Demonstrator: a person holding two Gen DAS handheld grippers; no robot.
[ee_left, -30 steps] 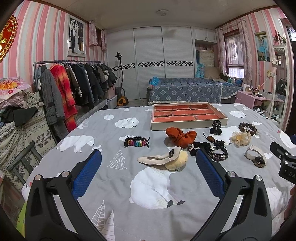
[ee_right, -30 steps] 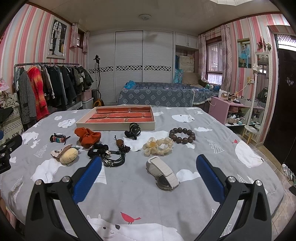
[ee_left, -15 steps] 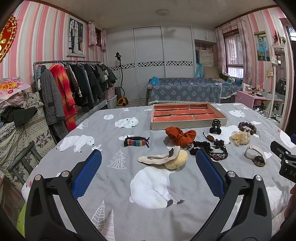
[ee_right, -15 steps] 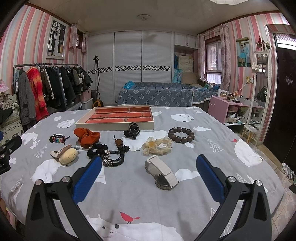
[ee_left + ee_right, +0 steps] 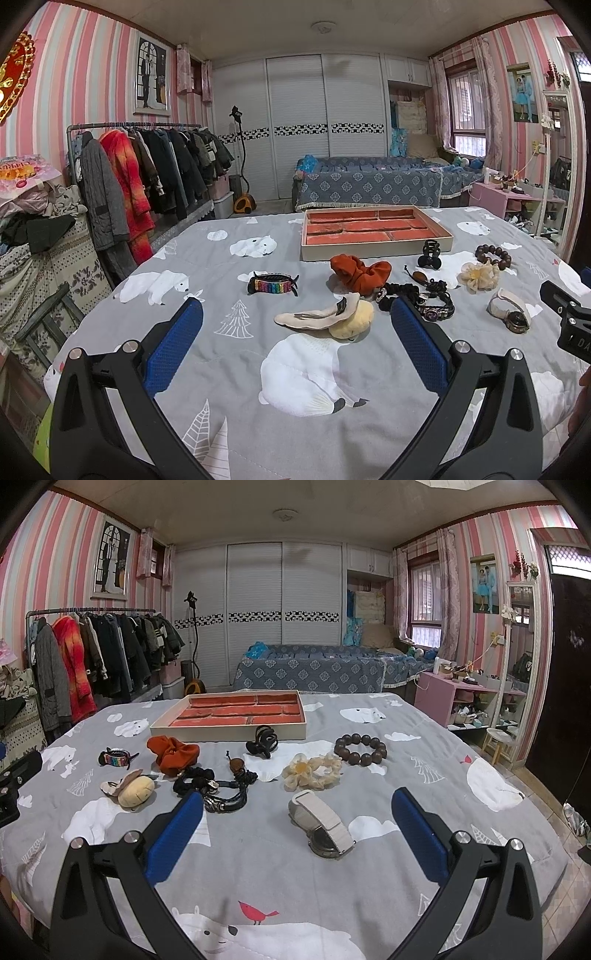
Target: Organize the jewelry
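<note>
Jaws of both grippers are standing wide apart and holding nothing, hovering above the grey bear-print bedspread. Left gripper: a beige hair clip on a yellow plush piece is lying just ahead between its jaws, with the rainbow bracelet and orange scrunchie farther ahead. Right gripper: a white-strap watch is lying between its jaws; the cream flower scrunchie, wooden bead bracelet and black claw clip are sitting beyond, before the red-lined jewelry tray.
</note>
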